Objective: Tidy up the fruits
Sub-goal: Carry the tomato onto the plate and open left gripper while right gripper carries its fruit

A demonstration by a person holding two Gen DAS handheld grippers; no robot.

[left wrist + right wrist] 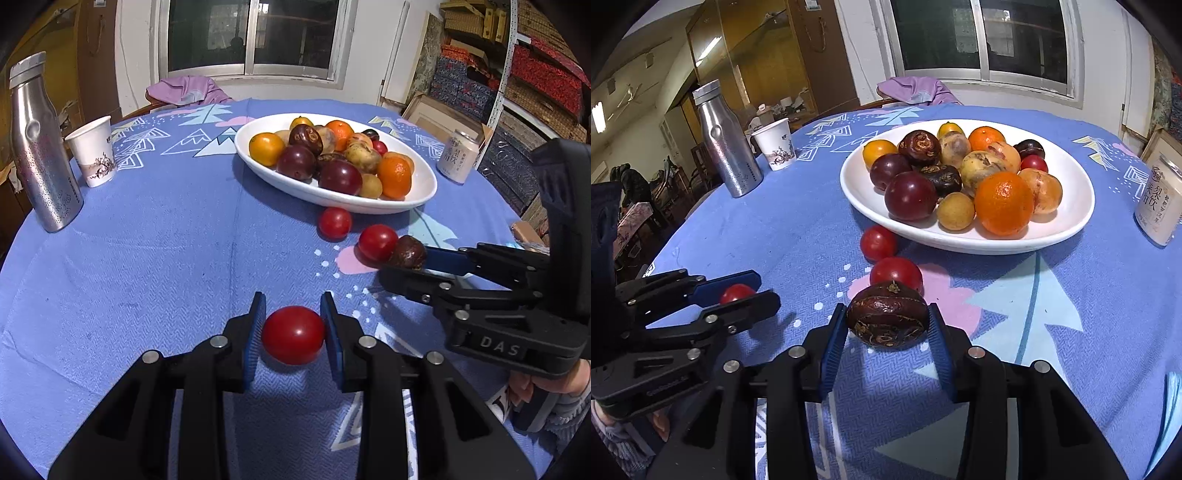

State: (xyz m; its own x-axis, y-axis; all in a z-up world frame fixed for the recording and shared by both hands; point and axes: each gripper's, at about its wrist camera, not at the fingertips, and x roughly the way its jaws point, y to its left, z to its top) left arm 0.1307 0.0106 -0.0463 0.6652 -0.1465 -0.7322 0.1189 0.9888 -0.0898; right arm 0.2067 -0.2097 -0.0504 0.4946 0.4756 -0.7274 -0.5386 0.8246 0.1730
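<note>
Nearest, the left tongs pinch a red cherry tomato between both blue pads, low over the blue-clothed desk. Just beside them, the right tongs are closed on a wrinkled dark brown fruit, touching a second tomato lying on the cloth. A third tomato lies just beyond, against the white bowl heaped with plums, oranges and yellow fruit. Farther back stand a paper cup, a steel bottle and a can.
</note>
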